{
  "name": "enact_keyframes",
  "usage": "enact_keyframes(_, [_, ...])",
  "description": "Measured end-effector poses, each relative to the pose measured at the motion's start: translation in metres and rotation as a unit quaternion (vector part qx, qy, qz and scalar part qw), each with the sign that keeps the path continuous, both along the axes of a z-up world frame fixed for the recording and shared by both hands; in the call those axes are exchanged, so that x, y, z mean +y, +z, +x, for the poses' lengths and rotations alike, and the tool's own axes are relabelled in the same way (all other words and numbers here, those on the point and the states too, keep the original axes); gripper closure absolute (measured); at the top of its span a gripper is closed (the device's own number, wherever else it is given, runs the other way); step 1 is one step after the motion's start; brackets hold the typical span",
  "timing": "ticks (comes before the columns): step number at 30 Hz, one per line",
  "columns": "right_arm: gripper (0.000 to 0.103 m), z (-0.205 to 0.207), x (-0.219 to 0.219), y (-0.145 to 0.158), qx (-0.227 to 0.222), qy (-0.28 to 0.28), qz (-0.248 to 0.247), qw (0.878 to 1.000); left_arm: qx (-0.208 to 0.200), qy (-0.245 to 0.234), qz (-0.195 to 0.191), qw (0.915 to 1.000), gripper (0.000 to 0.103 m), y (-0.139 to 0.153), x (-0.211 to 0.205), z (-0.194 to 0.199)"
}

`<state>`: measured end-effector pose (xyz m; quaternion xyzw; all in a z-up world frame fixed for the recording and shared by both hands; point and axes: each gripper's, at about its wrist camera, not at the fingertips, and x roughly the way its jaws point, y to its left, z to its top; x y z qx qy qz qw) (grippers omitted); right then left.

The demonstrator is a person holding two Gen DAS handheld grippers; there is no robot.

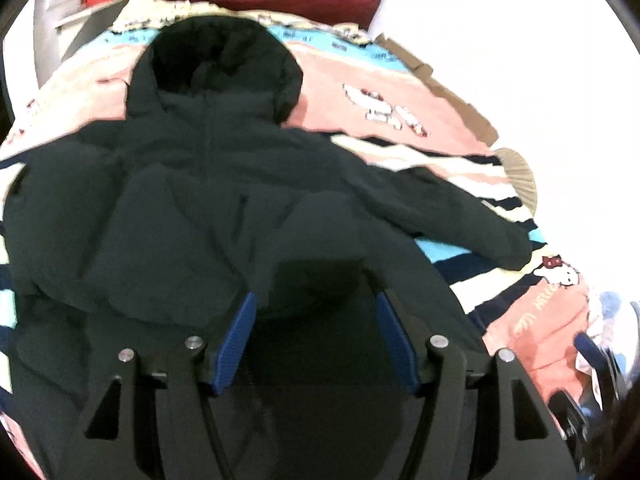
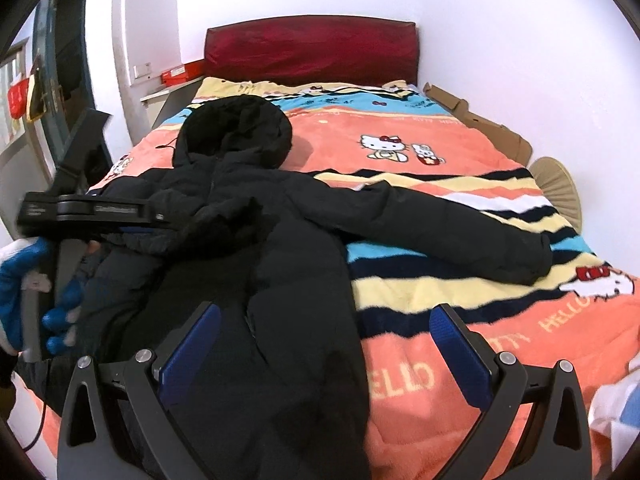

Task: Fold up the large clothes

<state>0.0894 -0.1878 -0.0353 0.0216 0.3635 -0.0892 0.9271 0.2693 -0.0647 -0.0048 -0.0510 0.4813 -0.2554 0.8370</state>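
On the far left of my right wrist view I see a blue-and-white gloved hand (image 2: 24, 300) wrapped around the handle of my left gripper (image 2: 132, 232), which hangs over the left side of the black hooded jacket (image 2: 248, 232). From the left wrist camera, that gripper's blue pads (image 1: 240, 340) stand apart with only jacket fabric showing beyond them; nothing is pinched, so I read it as open.

The jacket lies spread on the bed, hood (image 2: 236, 128) toward the far end near the dark red headboard (image 2: 312, 46). Its left sleeve is folded in across the chest, a bunched ridge of fabric running over the body. The body runs down toward me at the near edge of the bed.

Further right, the other sleeve (image 2: 448, 224) stretches flat across the striped part of the cartoon-cat blanket (image 2: 440, 148), its cuff near the right edge.

My right gripper (image 2: 326, 352) sits at the near edge, jaws wide open: its left pad is over the jacket's hem, its right pad over bare blanket, and neither presses on anything.

Along the far right wall I make out flattened cardboard (image 2: 480, 120) and a tan pleated object (image 2: 556, 184).
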Motion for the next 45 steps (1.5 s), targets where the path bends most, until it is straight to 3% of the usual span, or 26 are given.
enact_keyframes(7, [0.001,0.071,0.044,0.002,-0.004,0.081,0.010,0.997,-0.036,0.034,0.004,0.9987,0.042,0.018,0.080,0.013])
enact_keyframes(11, [0.001,0.122,0.068,-0.008,0.004,0.112,0.016,0.994,-0.056,0.082,0.036,0.9944,0.042,0.010,0.121,0.038])
enact_keyframes(16, [0.001,0.181,0.094,-0.038,0.033,0.136,0.014,0.990,-0.053,0.151,0.072,0.9845,0.042,-0.020,0.161,0.083])
enact_keyframes(21, [0.001,0.215,0.095,-0.080,0.073,0.123,0.007,0.990,-0.024,0.151,0.097,0.9835,0.042,-0.063,0.156,0.101])
enact_keyframes(24, [0.005,0.220,0.080,-0.107,0.114,0.107,0.014,0.988,-0.021,0.119,0.149,0.9814,0.041,-0.085,0.132,0.100])
enact_keyframes(27, [0.005,0.219,0.059,-0.121,0.134,0.094,0.051,0.985,-0.020,0.108,0.169,0.9795,0.041,-0.083,0.122,0.098])
enact_keyframes(31, [0.005,0.209,0.044,-0.110,0.132,0.078,0.028,0.988,-0.045,0.113,0.141,0.9826,0.042,-0.062,0.120,0.087])
enact_keyframes(33, [0.005,0.206,0.044,-0.103,0.122,0.082,0.017,0.989,-0.037,0.107,0.131,0.9848,0.041,-0.064,0.114,0.084])
enact_keyframes(35, [0.005,0.205,0.046,-0.098,0.114,0.090,-0.001,0.989,-0.013,0.098,0.149,0.9840,0.041,-0.076,0.104,0.083])
enact_keyframes(38, [0.005,0.199,0.029,-0.093,0.103,0.084,0.010,0.991,-0.015,0.096,0.163,0.9818,0.041,-0.076,0.100,0.077])
enact_keyframes(41, [0.005,0.188,-0.012,-0.084,0.085,0.041,0.026,0.995,-0.013,0.113,0.130,0.9850,0.042,-0.064,0.110,0.071])
enact_keyframes(45, [0.004,0.164,-0.092,-0.076,0.062,-0.059,0.035,0.996,-0.025,0.137,0.097,0.9854,0.042,-0.048,0.114,0.057])
